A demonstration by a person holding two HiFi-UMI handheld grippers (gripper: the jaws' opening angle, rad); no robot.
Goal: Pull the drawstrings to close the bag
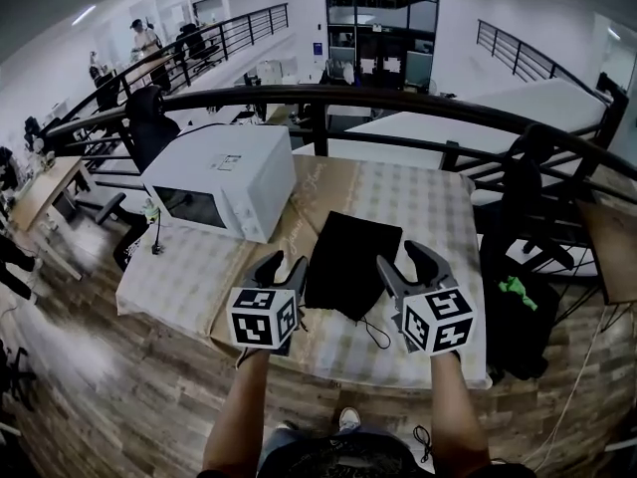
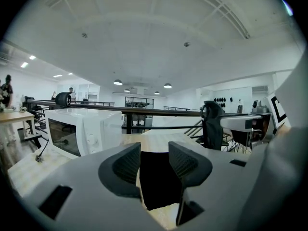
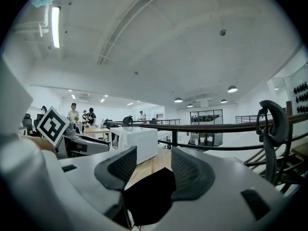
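A black drawstring bag (image 1: pixel 352 261) lies flat on the checked tablecloth (image 1: pixel 418 207), its thin cord (image 1: pixel 374 335) trailing toward the near edge. My left gripper (image 1: pixel 283 265) hovers at the bag's left side, jaws open with nothing between them. My right gripper (image 1: pixel 404 258) hovers at the bag's right side, also open and empty. Through the left gripper (image 2: pixel 154 163) the bag (image 2: pixel 159 182) shows as a dark patch beyond the jaws. The right gripper (image 3: pixel 153 166) likewise frames the bag (image 3: pixel 147 198) ahead of its jaws.
A white microwave (image 1: pixel 221 178) stands on the table's left part, its cable (image 1: pixel 157 235) hanging off the side. A black railing (image 1: pixel 398 103) runs behind the table. Office chairs (image 1: pixel 532 267) stand to the right, wooden floor below.
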